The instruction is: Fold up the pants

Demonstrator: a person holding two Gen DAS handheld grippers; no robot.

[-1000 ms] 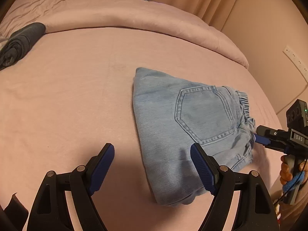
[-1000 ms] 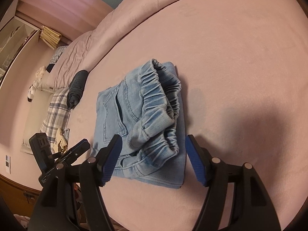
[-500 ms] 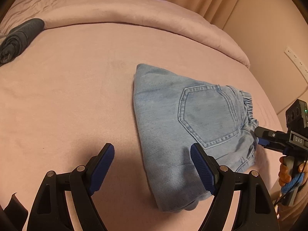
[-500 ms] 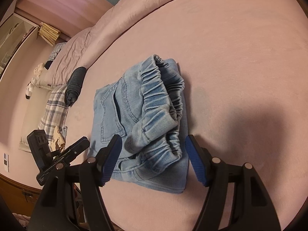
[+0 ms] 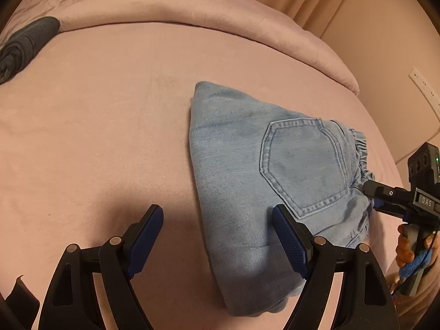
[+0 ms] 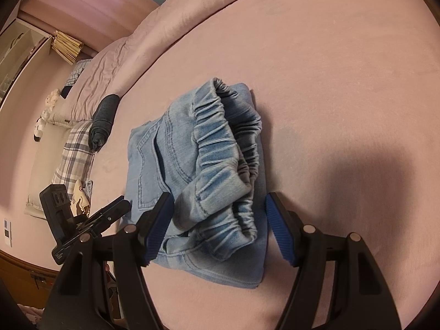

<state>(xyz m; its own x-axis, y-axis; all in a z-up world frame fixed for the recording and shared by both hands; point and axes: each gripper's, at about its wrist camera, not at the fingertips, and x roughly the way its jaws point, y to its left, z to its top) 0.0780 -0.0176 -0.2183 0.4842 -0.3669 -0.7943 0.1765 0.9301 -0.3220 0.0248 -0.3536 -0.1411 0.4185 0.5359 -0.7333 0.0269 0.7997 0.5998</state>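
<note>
Light blue denim pants (image 5: 264,176) lie folded into a compact stack on the pink bed (image 5: 96,126), back pocket up. In the right wrist view the pants (image 6: 198,176) show their elastic waistband toward me. My left gripper (image 5: 217,236) is open and empty, its right finger just above the folded edge of the pants. My right gripper (image 6: 218,225) is open, its fingers on either side of the waistband end, holding nothing. It also shows at the right edge of the left wrist view (image 5: 385,195), and the left gripper shows in the right wrist view (image 6: 110,214).
A rolled dark grey garment (image 5: 22,46) lies at the far left of the bed, also in the right wrist view (image 6: 103,118). A pink duvet (image 5: 192,8) is bunched along the back. Plaid bedding (image 6: 74,151) lies beside the bed. A wall (image 5: 398,55) stands to the right.
Both grippers have moved a little closer to the pants and stayed open. The pants have not moved.
</note>
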